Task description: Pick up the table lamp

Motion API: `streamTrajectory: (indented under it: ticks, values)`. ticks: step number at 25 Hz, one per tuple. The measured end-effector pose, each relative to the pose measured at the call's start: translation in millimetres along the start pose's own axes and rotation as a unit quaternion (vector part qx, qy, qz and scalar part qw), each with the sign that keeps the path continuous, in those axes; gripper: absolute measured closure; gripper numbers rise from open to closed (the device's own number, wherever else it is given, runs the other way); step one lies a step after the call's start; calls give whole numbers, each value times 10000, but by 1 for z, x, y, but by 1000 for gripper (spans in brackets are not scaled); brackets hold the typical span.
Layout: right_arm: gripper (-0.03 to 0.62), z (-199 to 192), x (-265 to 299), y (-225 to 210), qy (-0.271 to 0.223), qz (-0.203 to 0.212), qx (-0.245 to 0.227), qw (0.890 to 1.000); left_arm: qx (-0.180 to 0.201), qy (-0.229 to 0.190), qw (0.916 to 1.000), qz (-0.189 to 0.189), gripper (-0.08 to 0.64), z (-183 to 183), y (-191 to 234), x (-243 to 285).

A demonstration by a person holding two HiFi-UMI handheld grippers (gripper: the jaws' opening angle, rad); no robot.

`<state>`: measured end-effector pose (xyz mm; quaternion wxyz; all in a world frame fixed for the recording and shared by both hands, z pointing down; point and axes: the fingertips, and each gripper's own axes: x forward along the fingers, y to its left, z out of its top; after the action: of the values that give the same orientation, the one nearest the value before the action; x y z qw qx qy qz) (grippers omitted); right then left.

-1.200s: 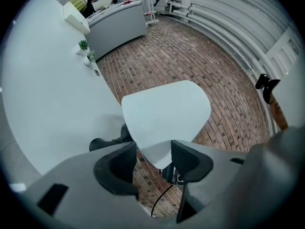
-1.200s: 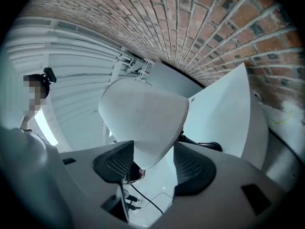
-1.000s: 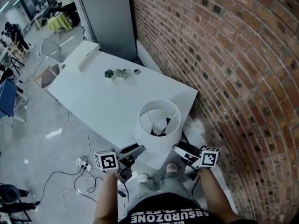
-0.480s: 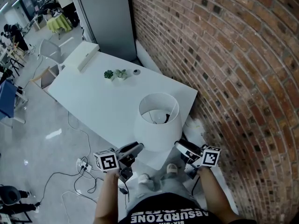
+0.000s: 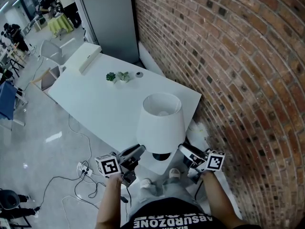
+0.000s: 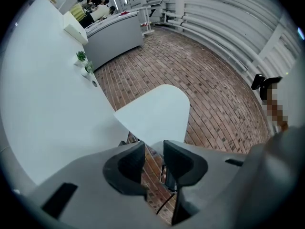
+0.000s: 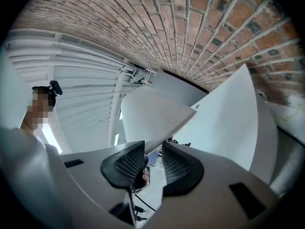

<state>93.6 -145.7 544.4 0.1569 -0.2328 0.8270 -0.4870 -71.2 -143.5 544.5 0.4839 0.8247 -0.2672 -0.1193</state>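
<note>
The table lamp has a white shade (image 5: 160, 123) and a dark base (image 5: 161, 156), and it hangs over the near edge of the white table (image 5: 95, 99). My left gripper (image 5: 138, 150) is at the shade's lower rim on the left, my right gripper (image 5: 183, 150) at the rim on the right. In the left gripper view the shade's edge (image 6: 155, 113) runs in between the closing jaws of the left gripper (image 6: 153, 151). The right gripper (image 7: 153, 154) is closing too, with the shade's edge (image 7: 150, 116) between its pads.
A brick wall (image 5: 228, 56) runs close along the right. Two small potted plants (image 5: 117, 75) and a long white box (image 5: 89, 56) sit farther back on the table. Cables and a power strip (image 5: 85, 167) lie on the floor at the left. Chairs (image 5: 50, 51) and people are in the far left background.
Both grippers have closed on the shade's lower rim. The lamp has tipped and risen: its open top no longer faces the head camera, and its dark base now shows below the shade.
</note>
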Motion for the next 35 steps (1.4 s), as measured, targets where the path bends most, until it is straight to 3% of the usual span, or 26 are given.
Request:
streamTrajectory:
  ticks: [8, 22, 35]
  values:
    - [486, 5, 0, 8, 6, 96, -17, 10000, 14, -73, 9999, -88, 437, 6, -10, 0]
    - [486, 15, 1, 22, 150, 162, -418, 9989, 451, -46, 9990, -11, 439, 16, -24, -1]
    - [486, 30, 4, 40, 215, 270, -624, 9975, 639, -216, 9975, -224, 439, 32, -49, 3]
